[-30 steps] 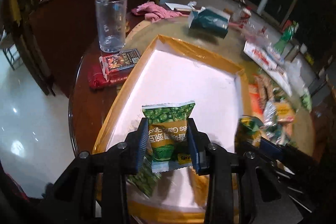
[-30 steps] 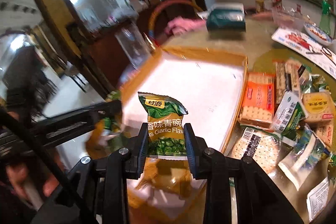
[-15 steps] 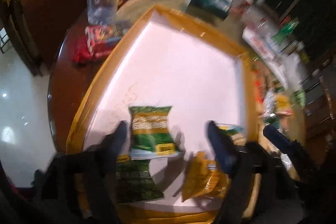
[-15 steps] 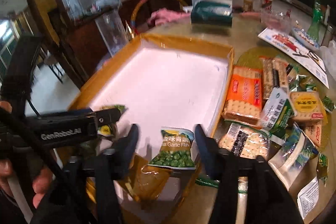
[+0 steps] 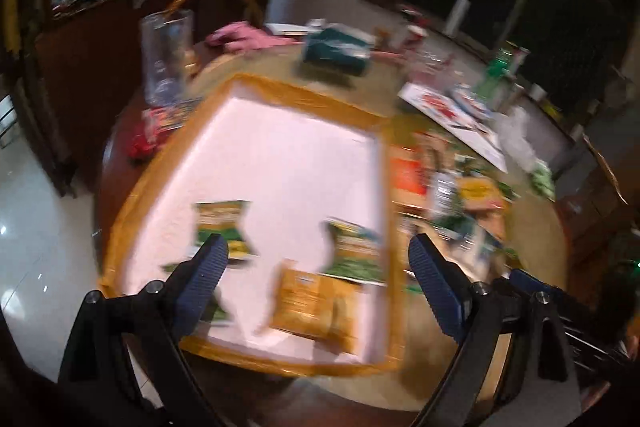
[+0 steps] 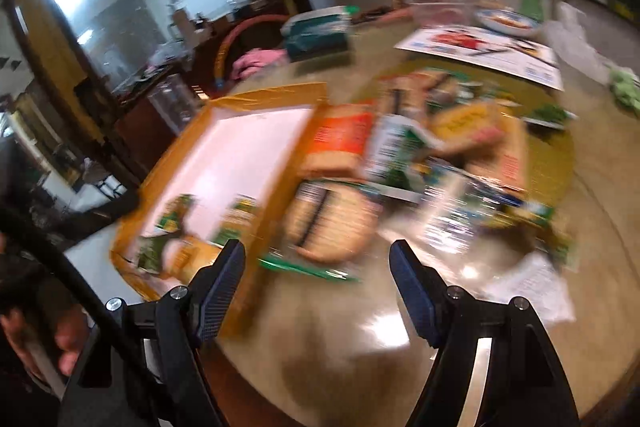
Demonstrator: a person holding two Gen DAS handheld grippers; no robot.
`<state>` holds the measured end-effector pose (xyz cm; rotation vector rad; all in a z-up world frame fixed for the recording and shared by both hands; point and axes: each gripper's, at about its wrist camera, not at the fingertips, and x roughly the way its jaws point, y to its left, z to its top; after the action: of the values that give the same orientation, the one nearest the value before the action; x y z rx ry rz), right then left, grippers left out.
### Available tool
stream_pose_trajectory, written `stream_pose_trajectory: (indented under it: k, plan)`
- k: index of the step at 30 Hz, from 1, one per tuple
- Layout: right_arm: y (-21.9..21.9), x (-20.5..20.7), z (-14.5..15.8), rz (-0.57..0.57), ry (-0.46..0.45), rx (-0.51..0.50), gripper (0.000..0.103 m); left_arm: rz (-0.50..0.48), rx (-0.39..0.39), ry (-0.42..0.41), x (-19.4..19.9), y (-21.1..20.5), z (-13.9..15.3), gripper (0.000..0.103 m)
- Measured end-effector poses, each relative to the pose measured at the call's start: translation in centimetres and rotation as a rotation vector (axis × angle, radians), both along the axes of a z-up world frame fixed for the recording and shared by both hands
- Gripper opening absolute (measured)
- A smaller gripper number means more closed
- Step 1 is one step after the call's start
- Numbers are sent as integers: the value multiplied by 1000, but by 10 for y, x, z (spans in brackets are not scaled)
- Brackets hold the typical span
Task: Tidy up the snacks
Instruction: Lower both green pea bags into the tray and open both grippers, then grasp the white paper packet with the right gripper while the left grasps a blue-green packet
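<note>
Both claws, the left gripper (image 5: 318,253) and right gripper (image 6: 317,261), are gaping wide, holding nothing. Snack bags (image 5: 352,253) are lying in the tray (image 5: 386,187); a glass (image 5: 166,57) is standing beside it.

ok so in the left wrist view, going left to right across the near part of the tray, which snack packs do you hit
green pea pack → orange-yellow pack → second green pea pack, close to the tray's right wall. Both jaws stand wide apart, holding nothing.
</note>
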<state>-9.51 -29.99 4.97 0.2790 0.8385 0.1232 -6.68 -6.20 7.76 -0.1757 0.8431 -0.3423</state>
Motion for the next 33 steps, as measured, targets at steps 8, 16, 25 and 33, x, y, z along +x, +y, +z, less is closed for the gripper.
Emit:
stream_pose_trajectory:
  k: [8,16,25,33]
  plan:
    - [-80,-48,-20,-205,65,-75,75,-176,40,-1,-29,-67,-1,92]
    - [-108,-67,-35,-262,98,-39,75,-231,58,1,-48,-95,-3,92]
    - [-106,-62,-49,-230,131,-18,75,-229,52,14,-52,-95,0,92]
    - [-88,-70,-39,-183,104,-57,75,-207,7,56,-47,-81,-7,92]
